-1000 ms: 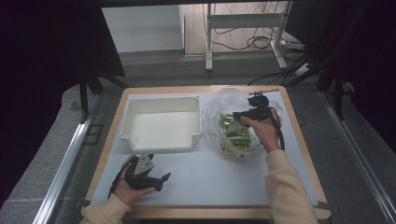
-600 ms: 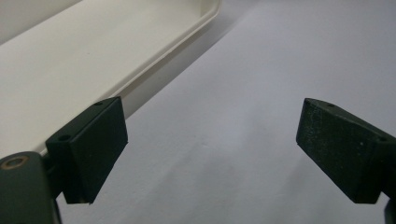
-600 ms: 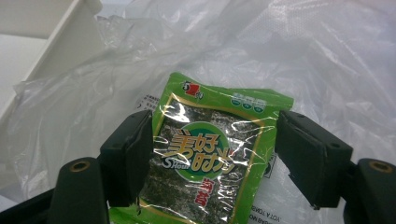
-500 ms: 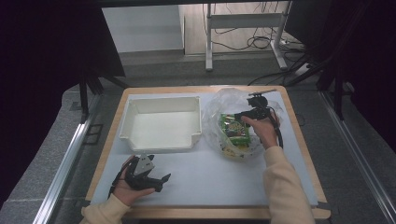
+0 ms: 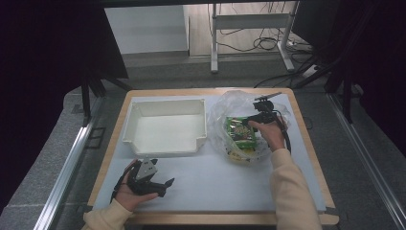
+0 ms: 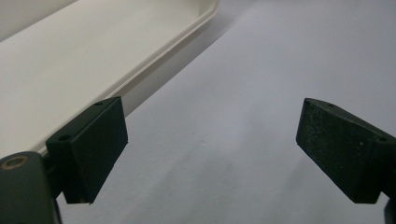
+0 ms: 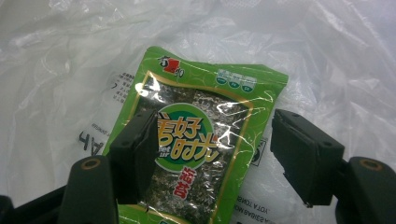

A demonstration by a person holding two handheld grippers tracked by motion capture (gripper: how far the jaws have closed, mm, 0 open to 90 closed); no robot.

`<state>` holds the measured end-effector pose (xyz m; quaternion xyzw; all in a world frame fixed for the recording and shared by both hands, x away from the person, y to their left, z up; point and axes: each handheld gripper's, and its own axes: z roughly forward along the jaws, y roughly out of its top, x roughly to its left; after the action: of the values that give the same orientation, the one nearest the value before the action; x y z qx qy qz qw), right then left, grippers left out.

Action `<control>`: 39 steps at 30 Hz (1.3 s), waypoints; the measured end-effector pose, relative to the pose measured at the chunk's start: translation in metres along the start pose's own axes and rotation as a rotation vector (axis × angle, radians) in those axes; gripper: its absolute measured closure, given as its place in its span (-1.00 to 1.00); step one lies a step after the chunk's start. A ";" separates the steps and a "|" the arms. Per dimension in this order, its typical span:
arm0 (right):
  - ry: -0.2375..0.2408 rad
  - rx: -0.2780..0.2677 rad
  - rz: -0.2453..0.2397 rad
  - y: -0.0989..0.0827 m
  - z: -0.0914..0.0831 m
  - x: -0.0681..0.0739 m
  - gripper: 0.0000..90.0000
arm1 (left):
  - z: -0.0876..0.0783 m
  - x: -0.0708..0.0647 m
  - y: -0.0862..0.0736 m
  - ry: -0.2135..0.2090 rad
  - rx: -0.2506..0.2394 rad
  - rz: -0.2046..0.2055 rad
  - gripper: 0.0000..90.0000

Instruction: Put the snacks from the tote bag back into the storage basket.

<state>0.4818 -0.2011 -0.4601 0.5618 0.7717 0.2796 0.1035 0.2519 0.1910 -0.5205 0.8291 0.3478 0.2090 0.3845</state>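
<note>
High view: the counter (image 5: 215, 187) carries a white tray (image 5: 165, 127) toward its far left corner and a clear plastic bag (image 5: 239, 124) toward its far right; a green snack packet (image 5: 241, 133) lies on the bag, other packets half hidden beneath it. The left tool (image 5: 160, 184) rests near the counter's near left corner, just in front of the tray, held in the person's left hand (image 5: 131, 194), its jaws spread; the right tool (image 5: 249, 120) hangs over the bag, gripped by the right hand (image 5: 269, 133).

Left gripper view: the left tool (image 6: 212, 144) stands wide open — nothing between the jaws but bare counter (image 6: 261, 70); the tray's rim (image 6: 177, 46) runs along the upper left.

Right gripper view: the right tool (image 7: 212, 149) is open wide, one jaw over the green snack packet (image 7: 196, 135), the other just beside its edge — not closed on it; crumpled clear plastic bag (image 7: 327, 60) lies all around.
</note>
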 end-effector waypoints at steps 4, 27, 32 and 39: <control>-0.016 0.014 -0.010 -0.001 0.002 0.002 -0.17 | 0.000 0.000 0.000 0.000 0.000 0.002 -0.80; -0.054 0.120 0.070 -0.006 0.021 -0.011 0.39 | -0.002 0.001 0.000 0.001 -0.007 -0.002 -0.80; -0.048 0.122 0.097 -0.008 0.023 -0.015 0.52 | -0.002 0.001 0.000 -0.006 -0.012 0.005 -0.80; -0.062 0.123 0.100 -0.011 0.027 -0.011 0.63 | -0.003 0.001 0.000 -0.003 -0.014 0.003 -0.80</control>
<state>0.4900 -0.2052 -0.4899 0.6133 0.7549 0.2186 0.0787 0.2509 0.1932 -0.5193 0.8271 0.3446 0.2106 0.3908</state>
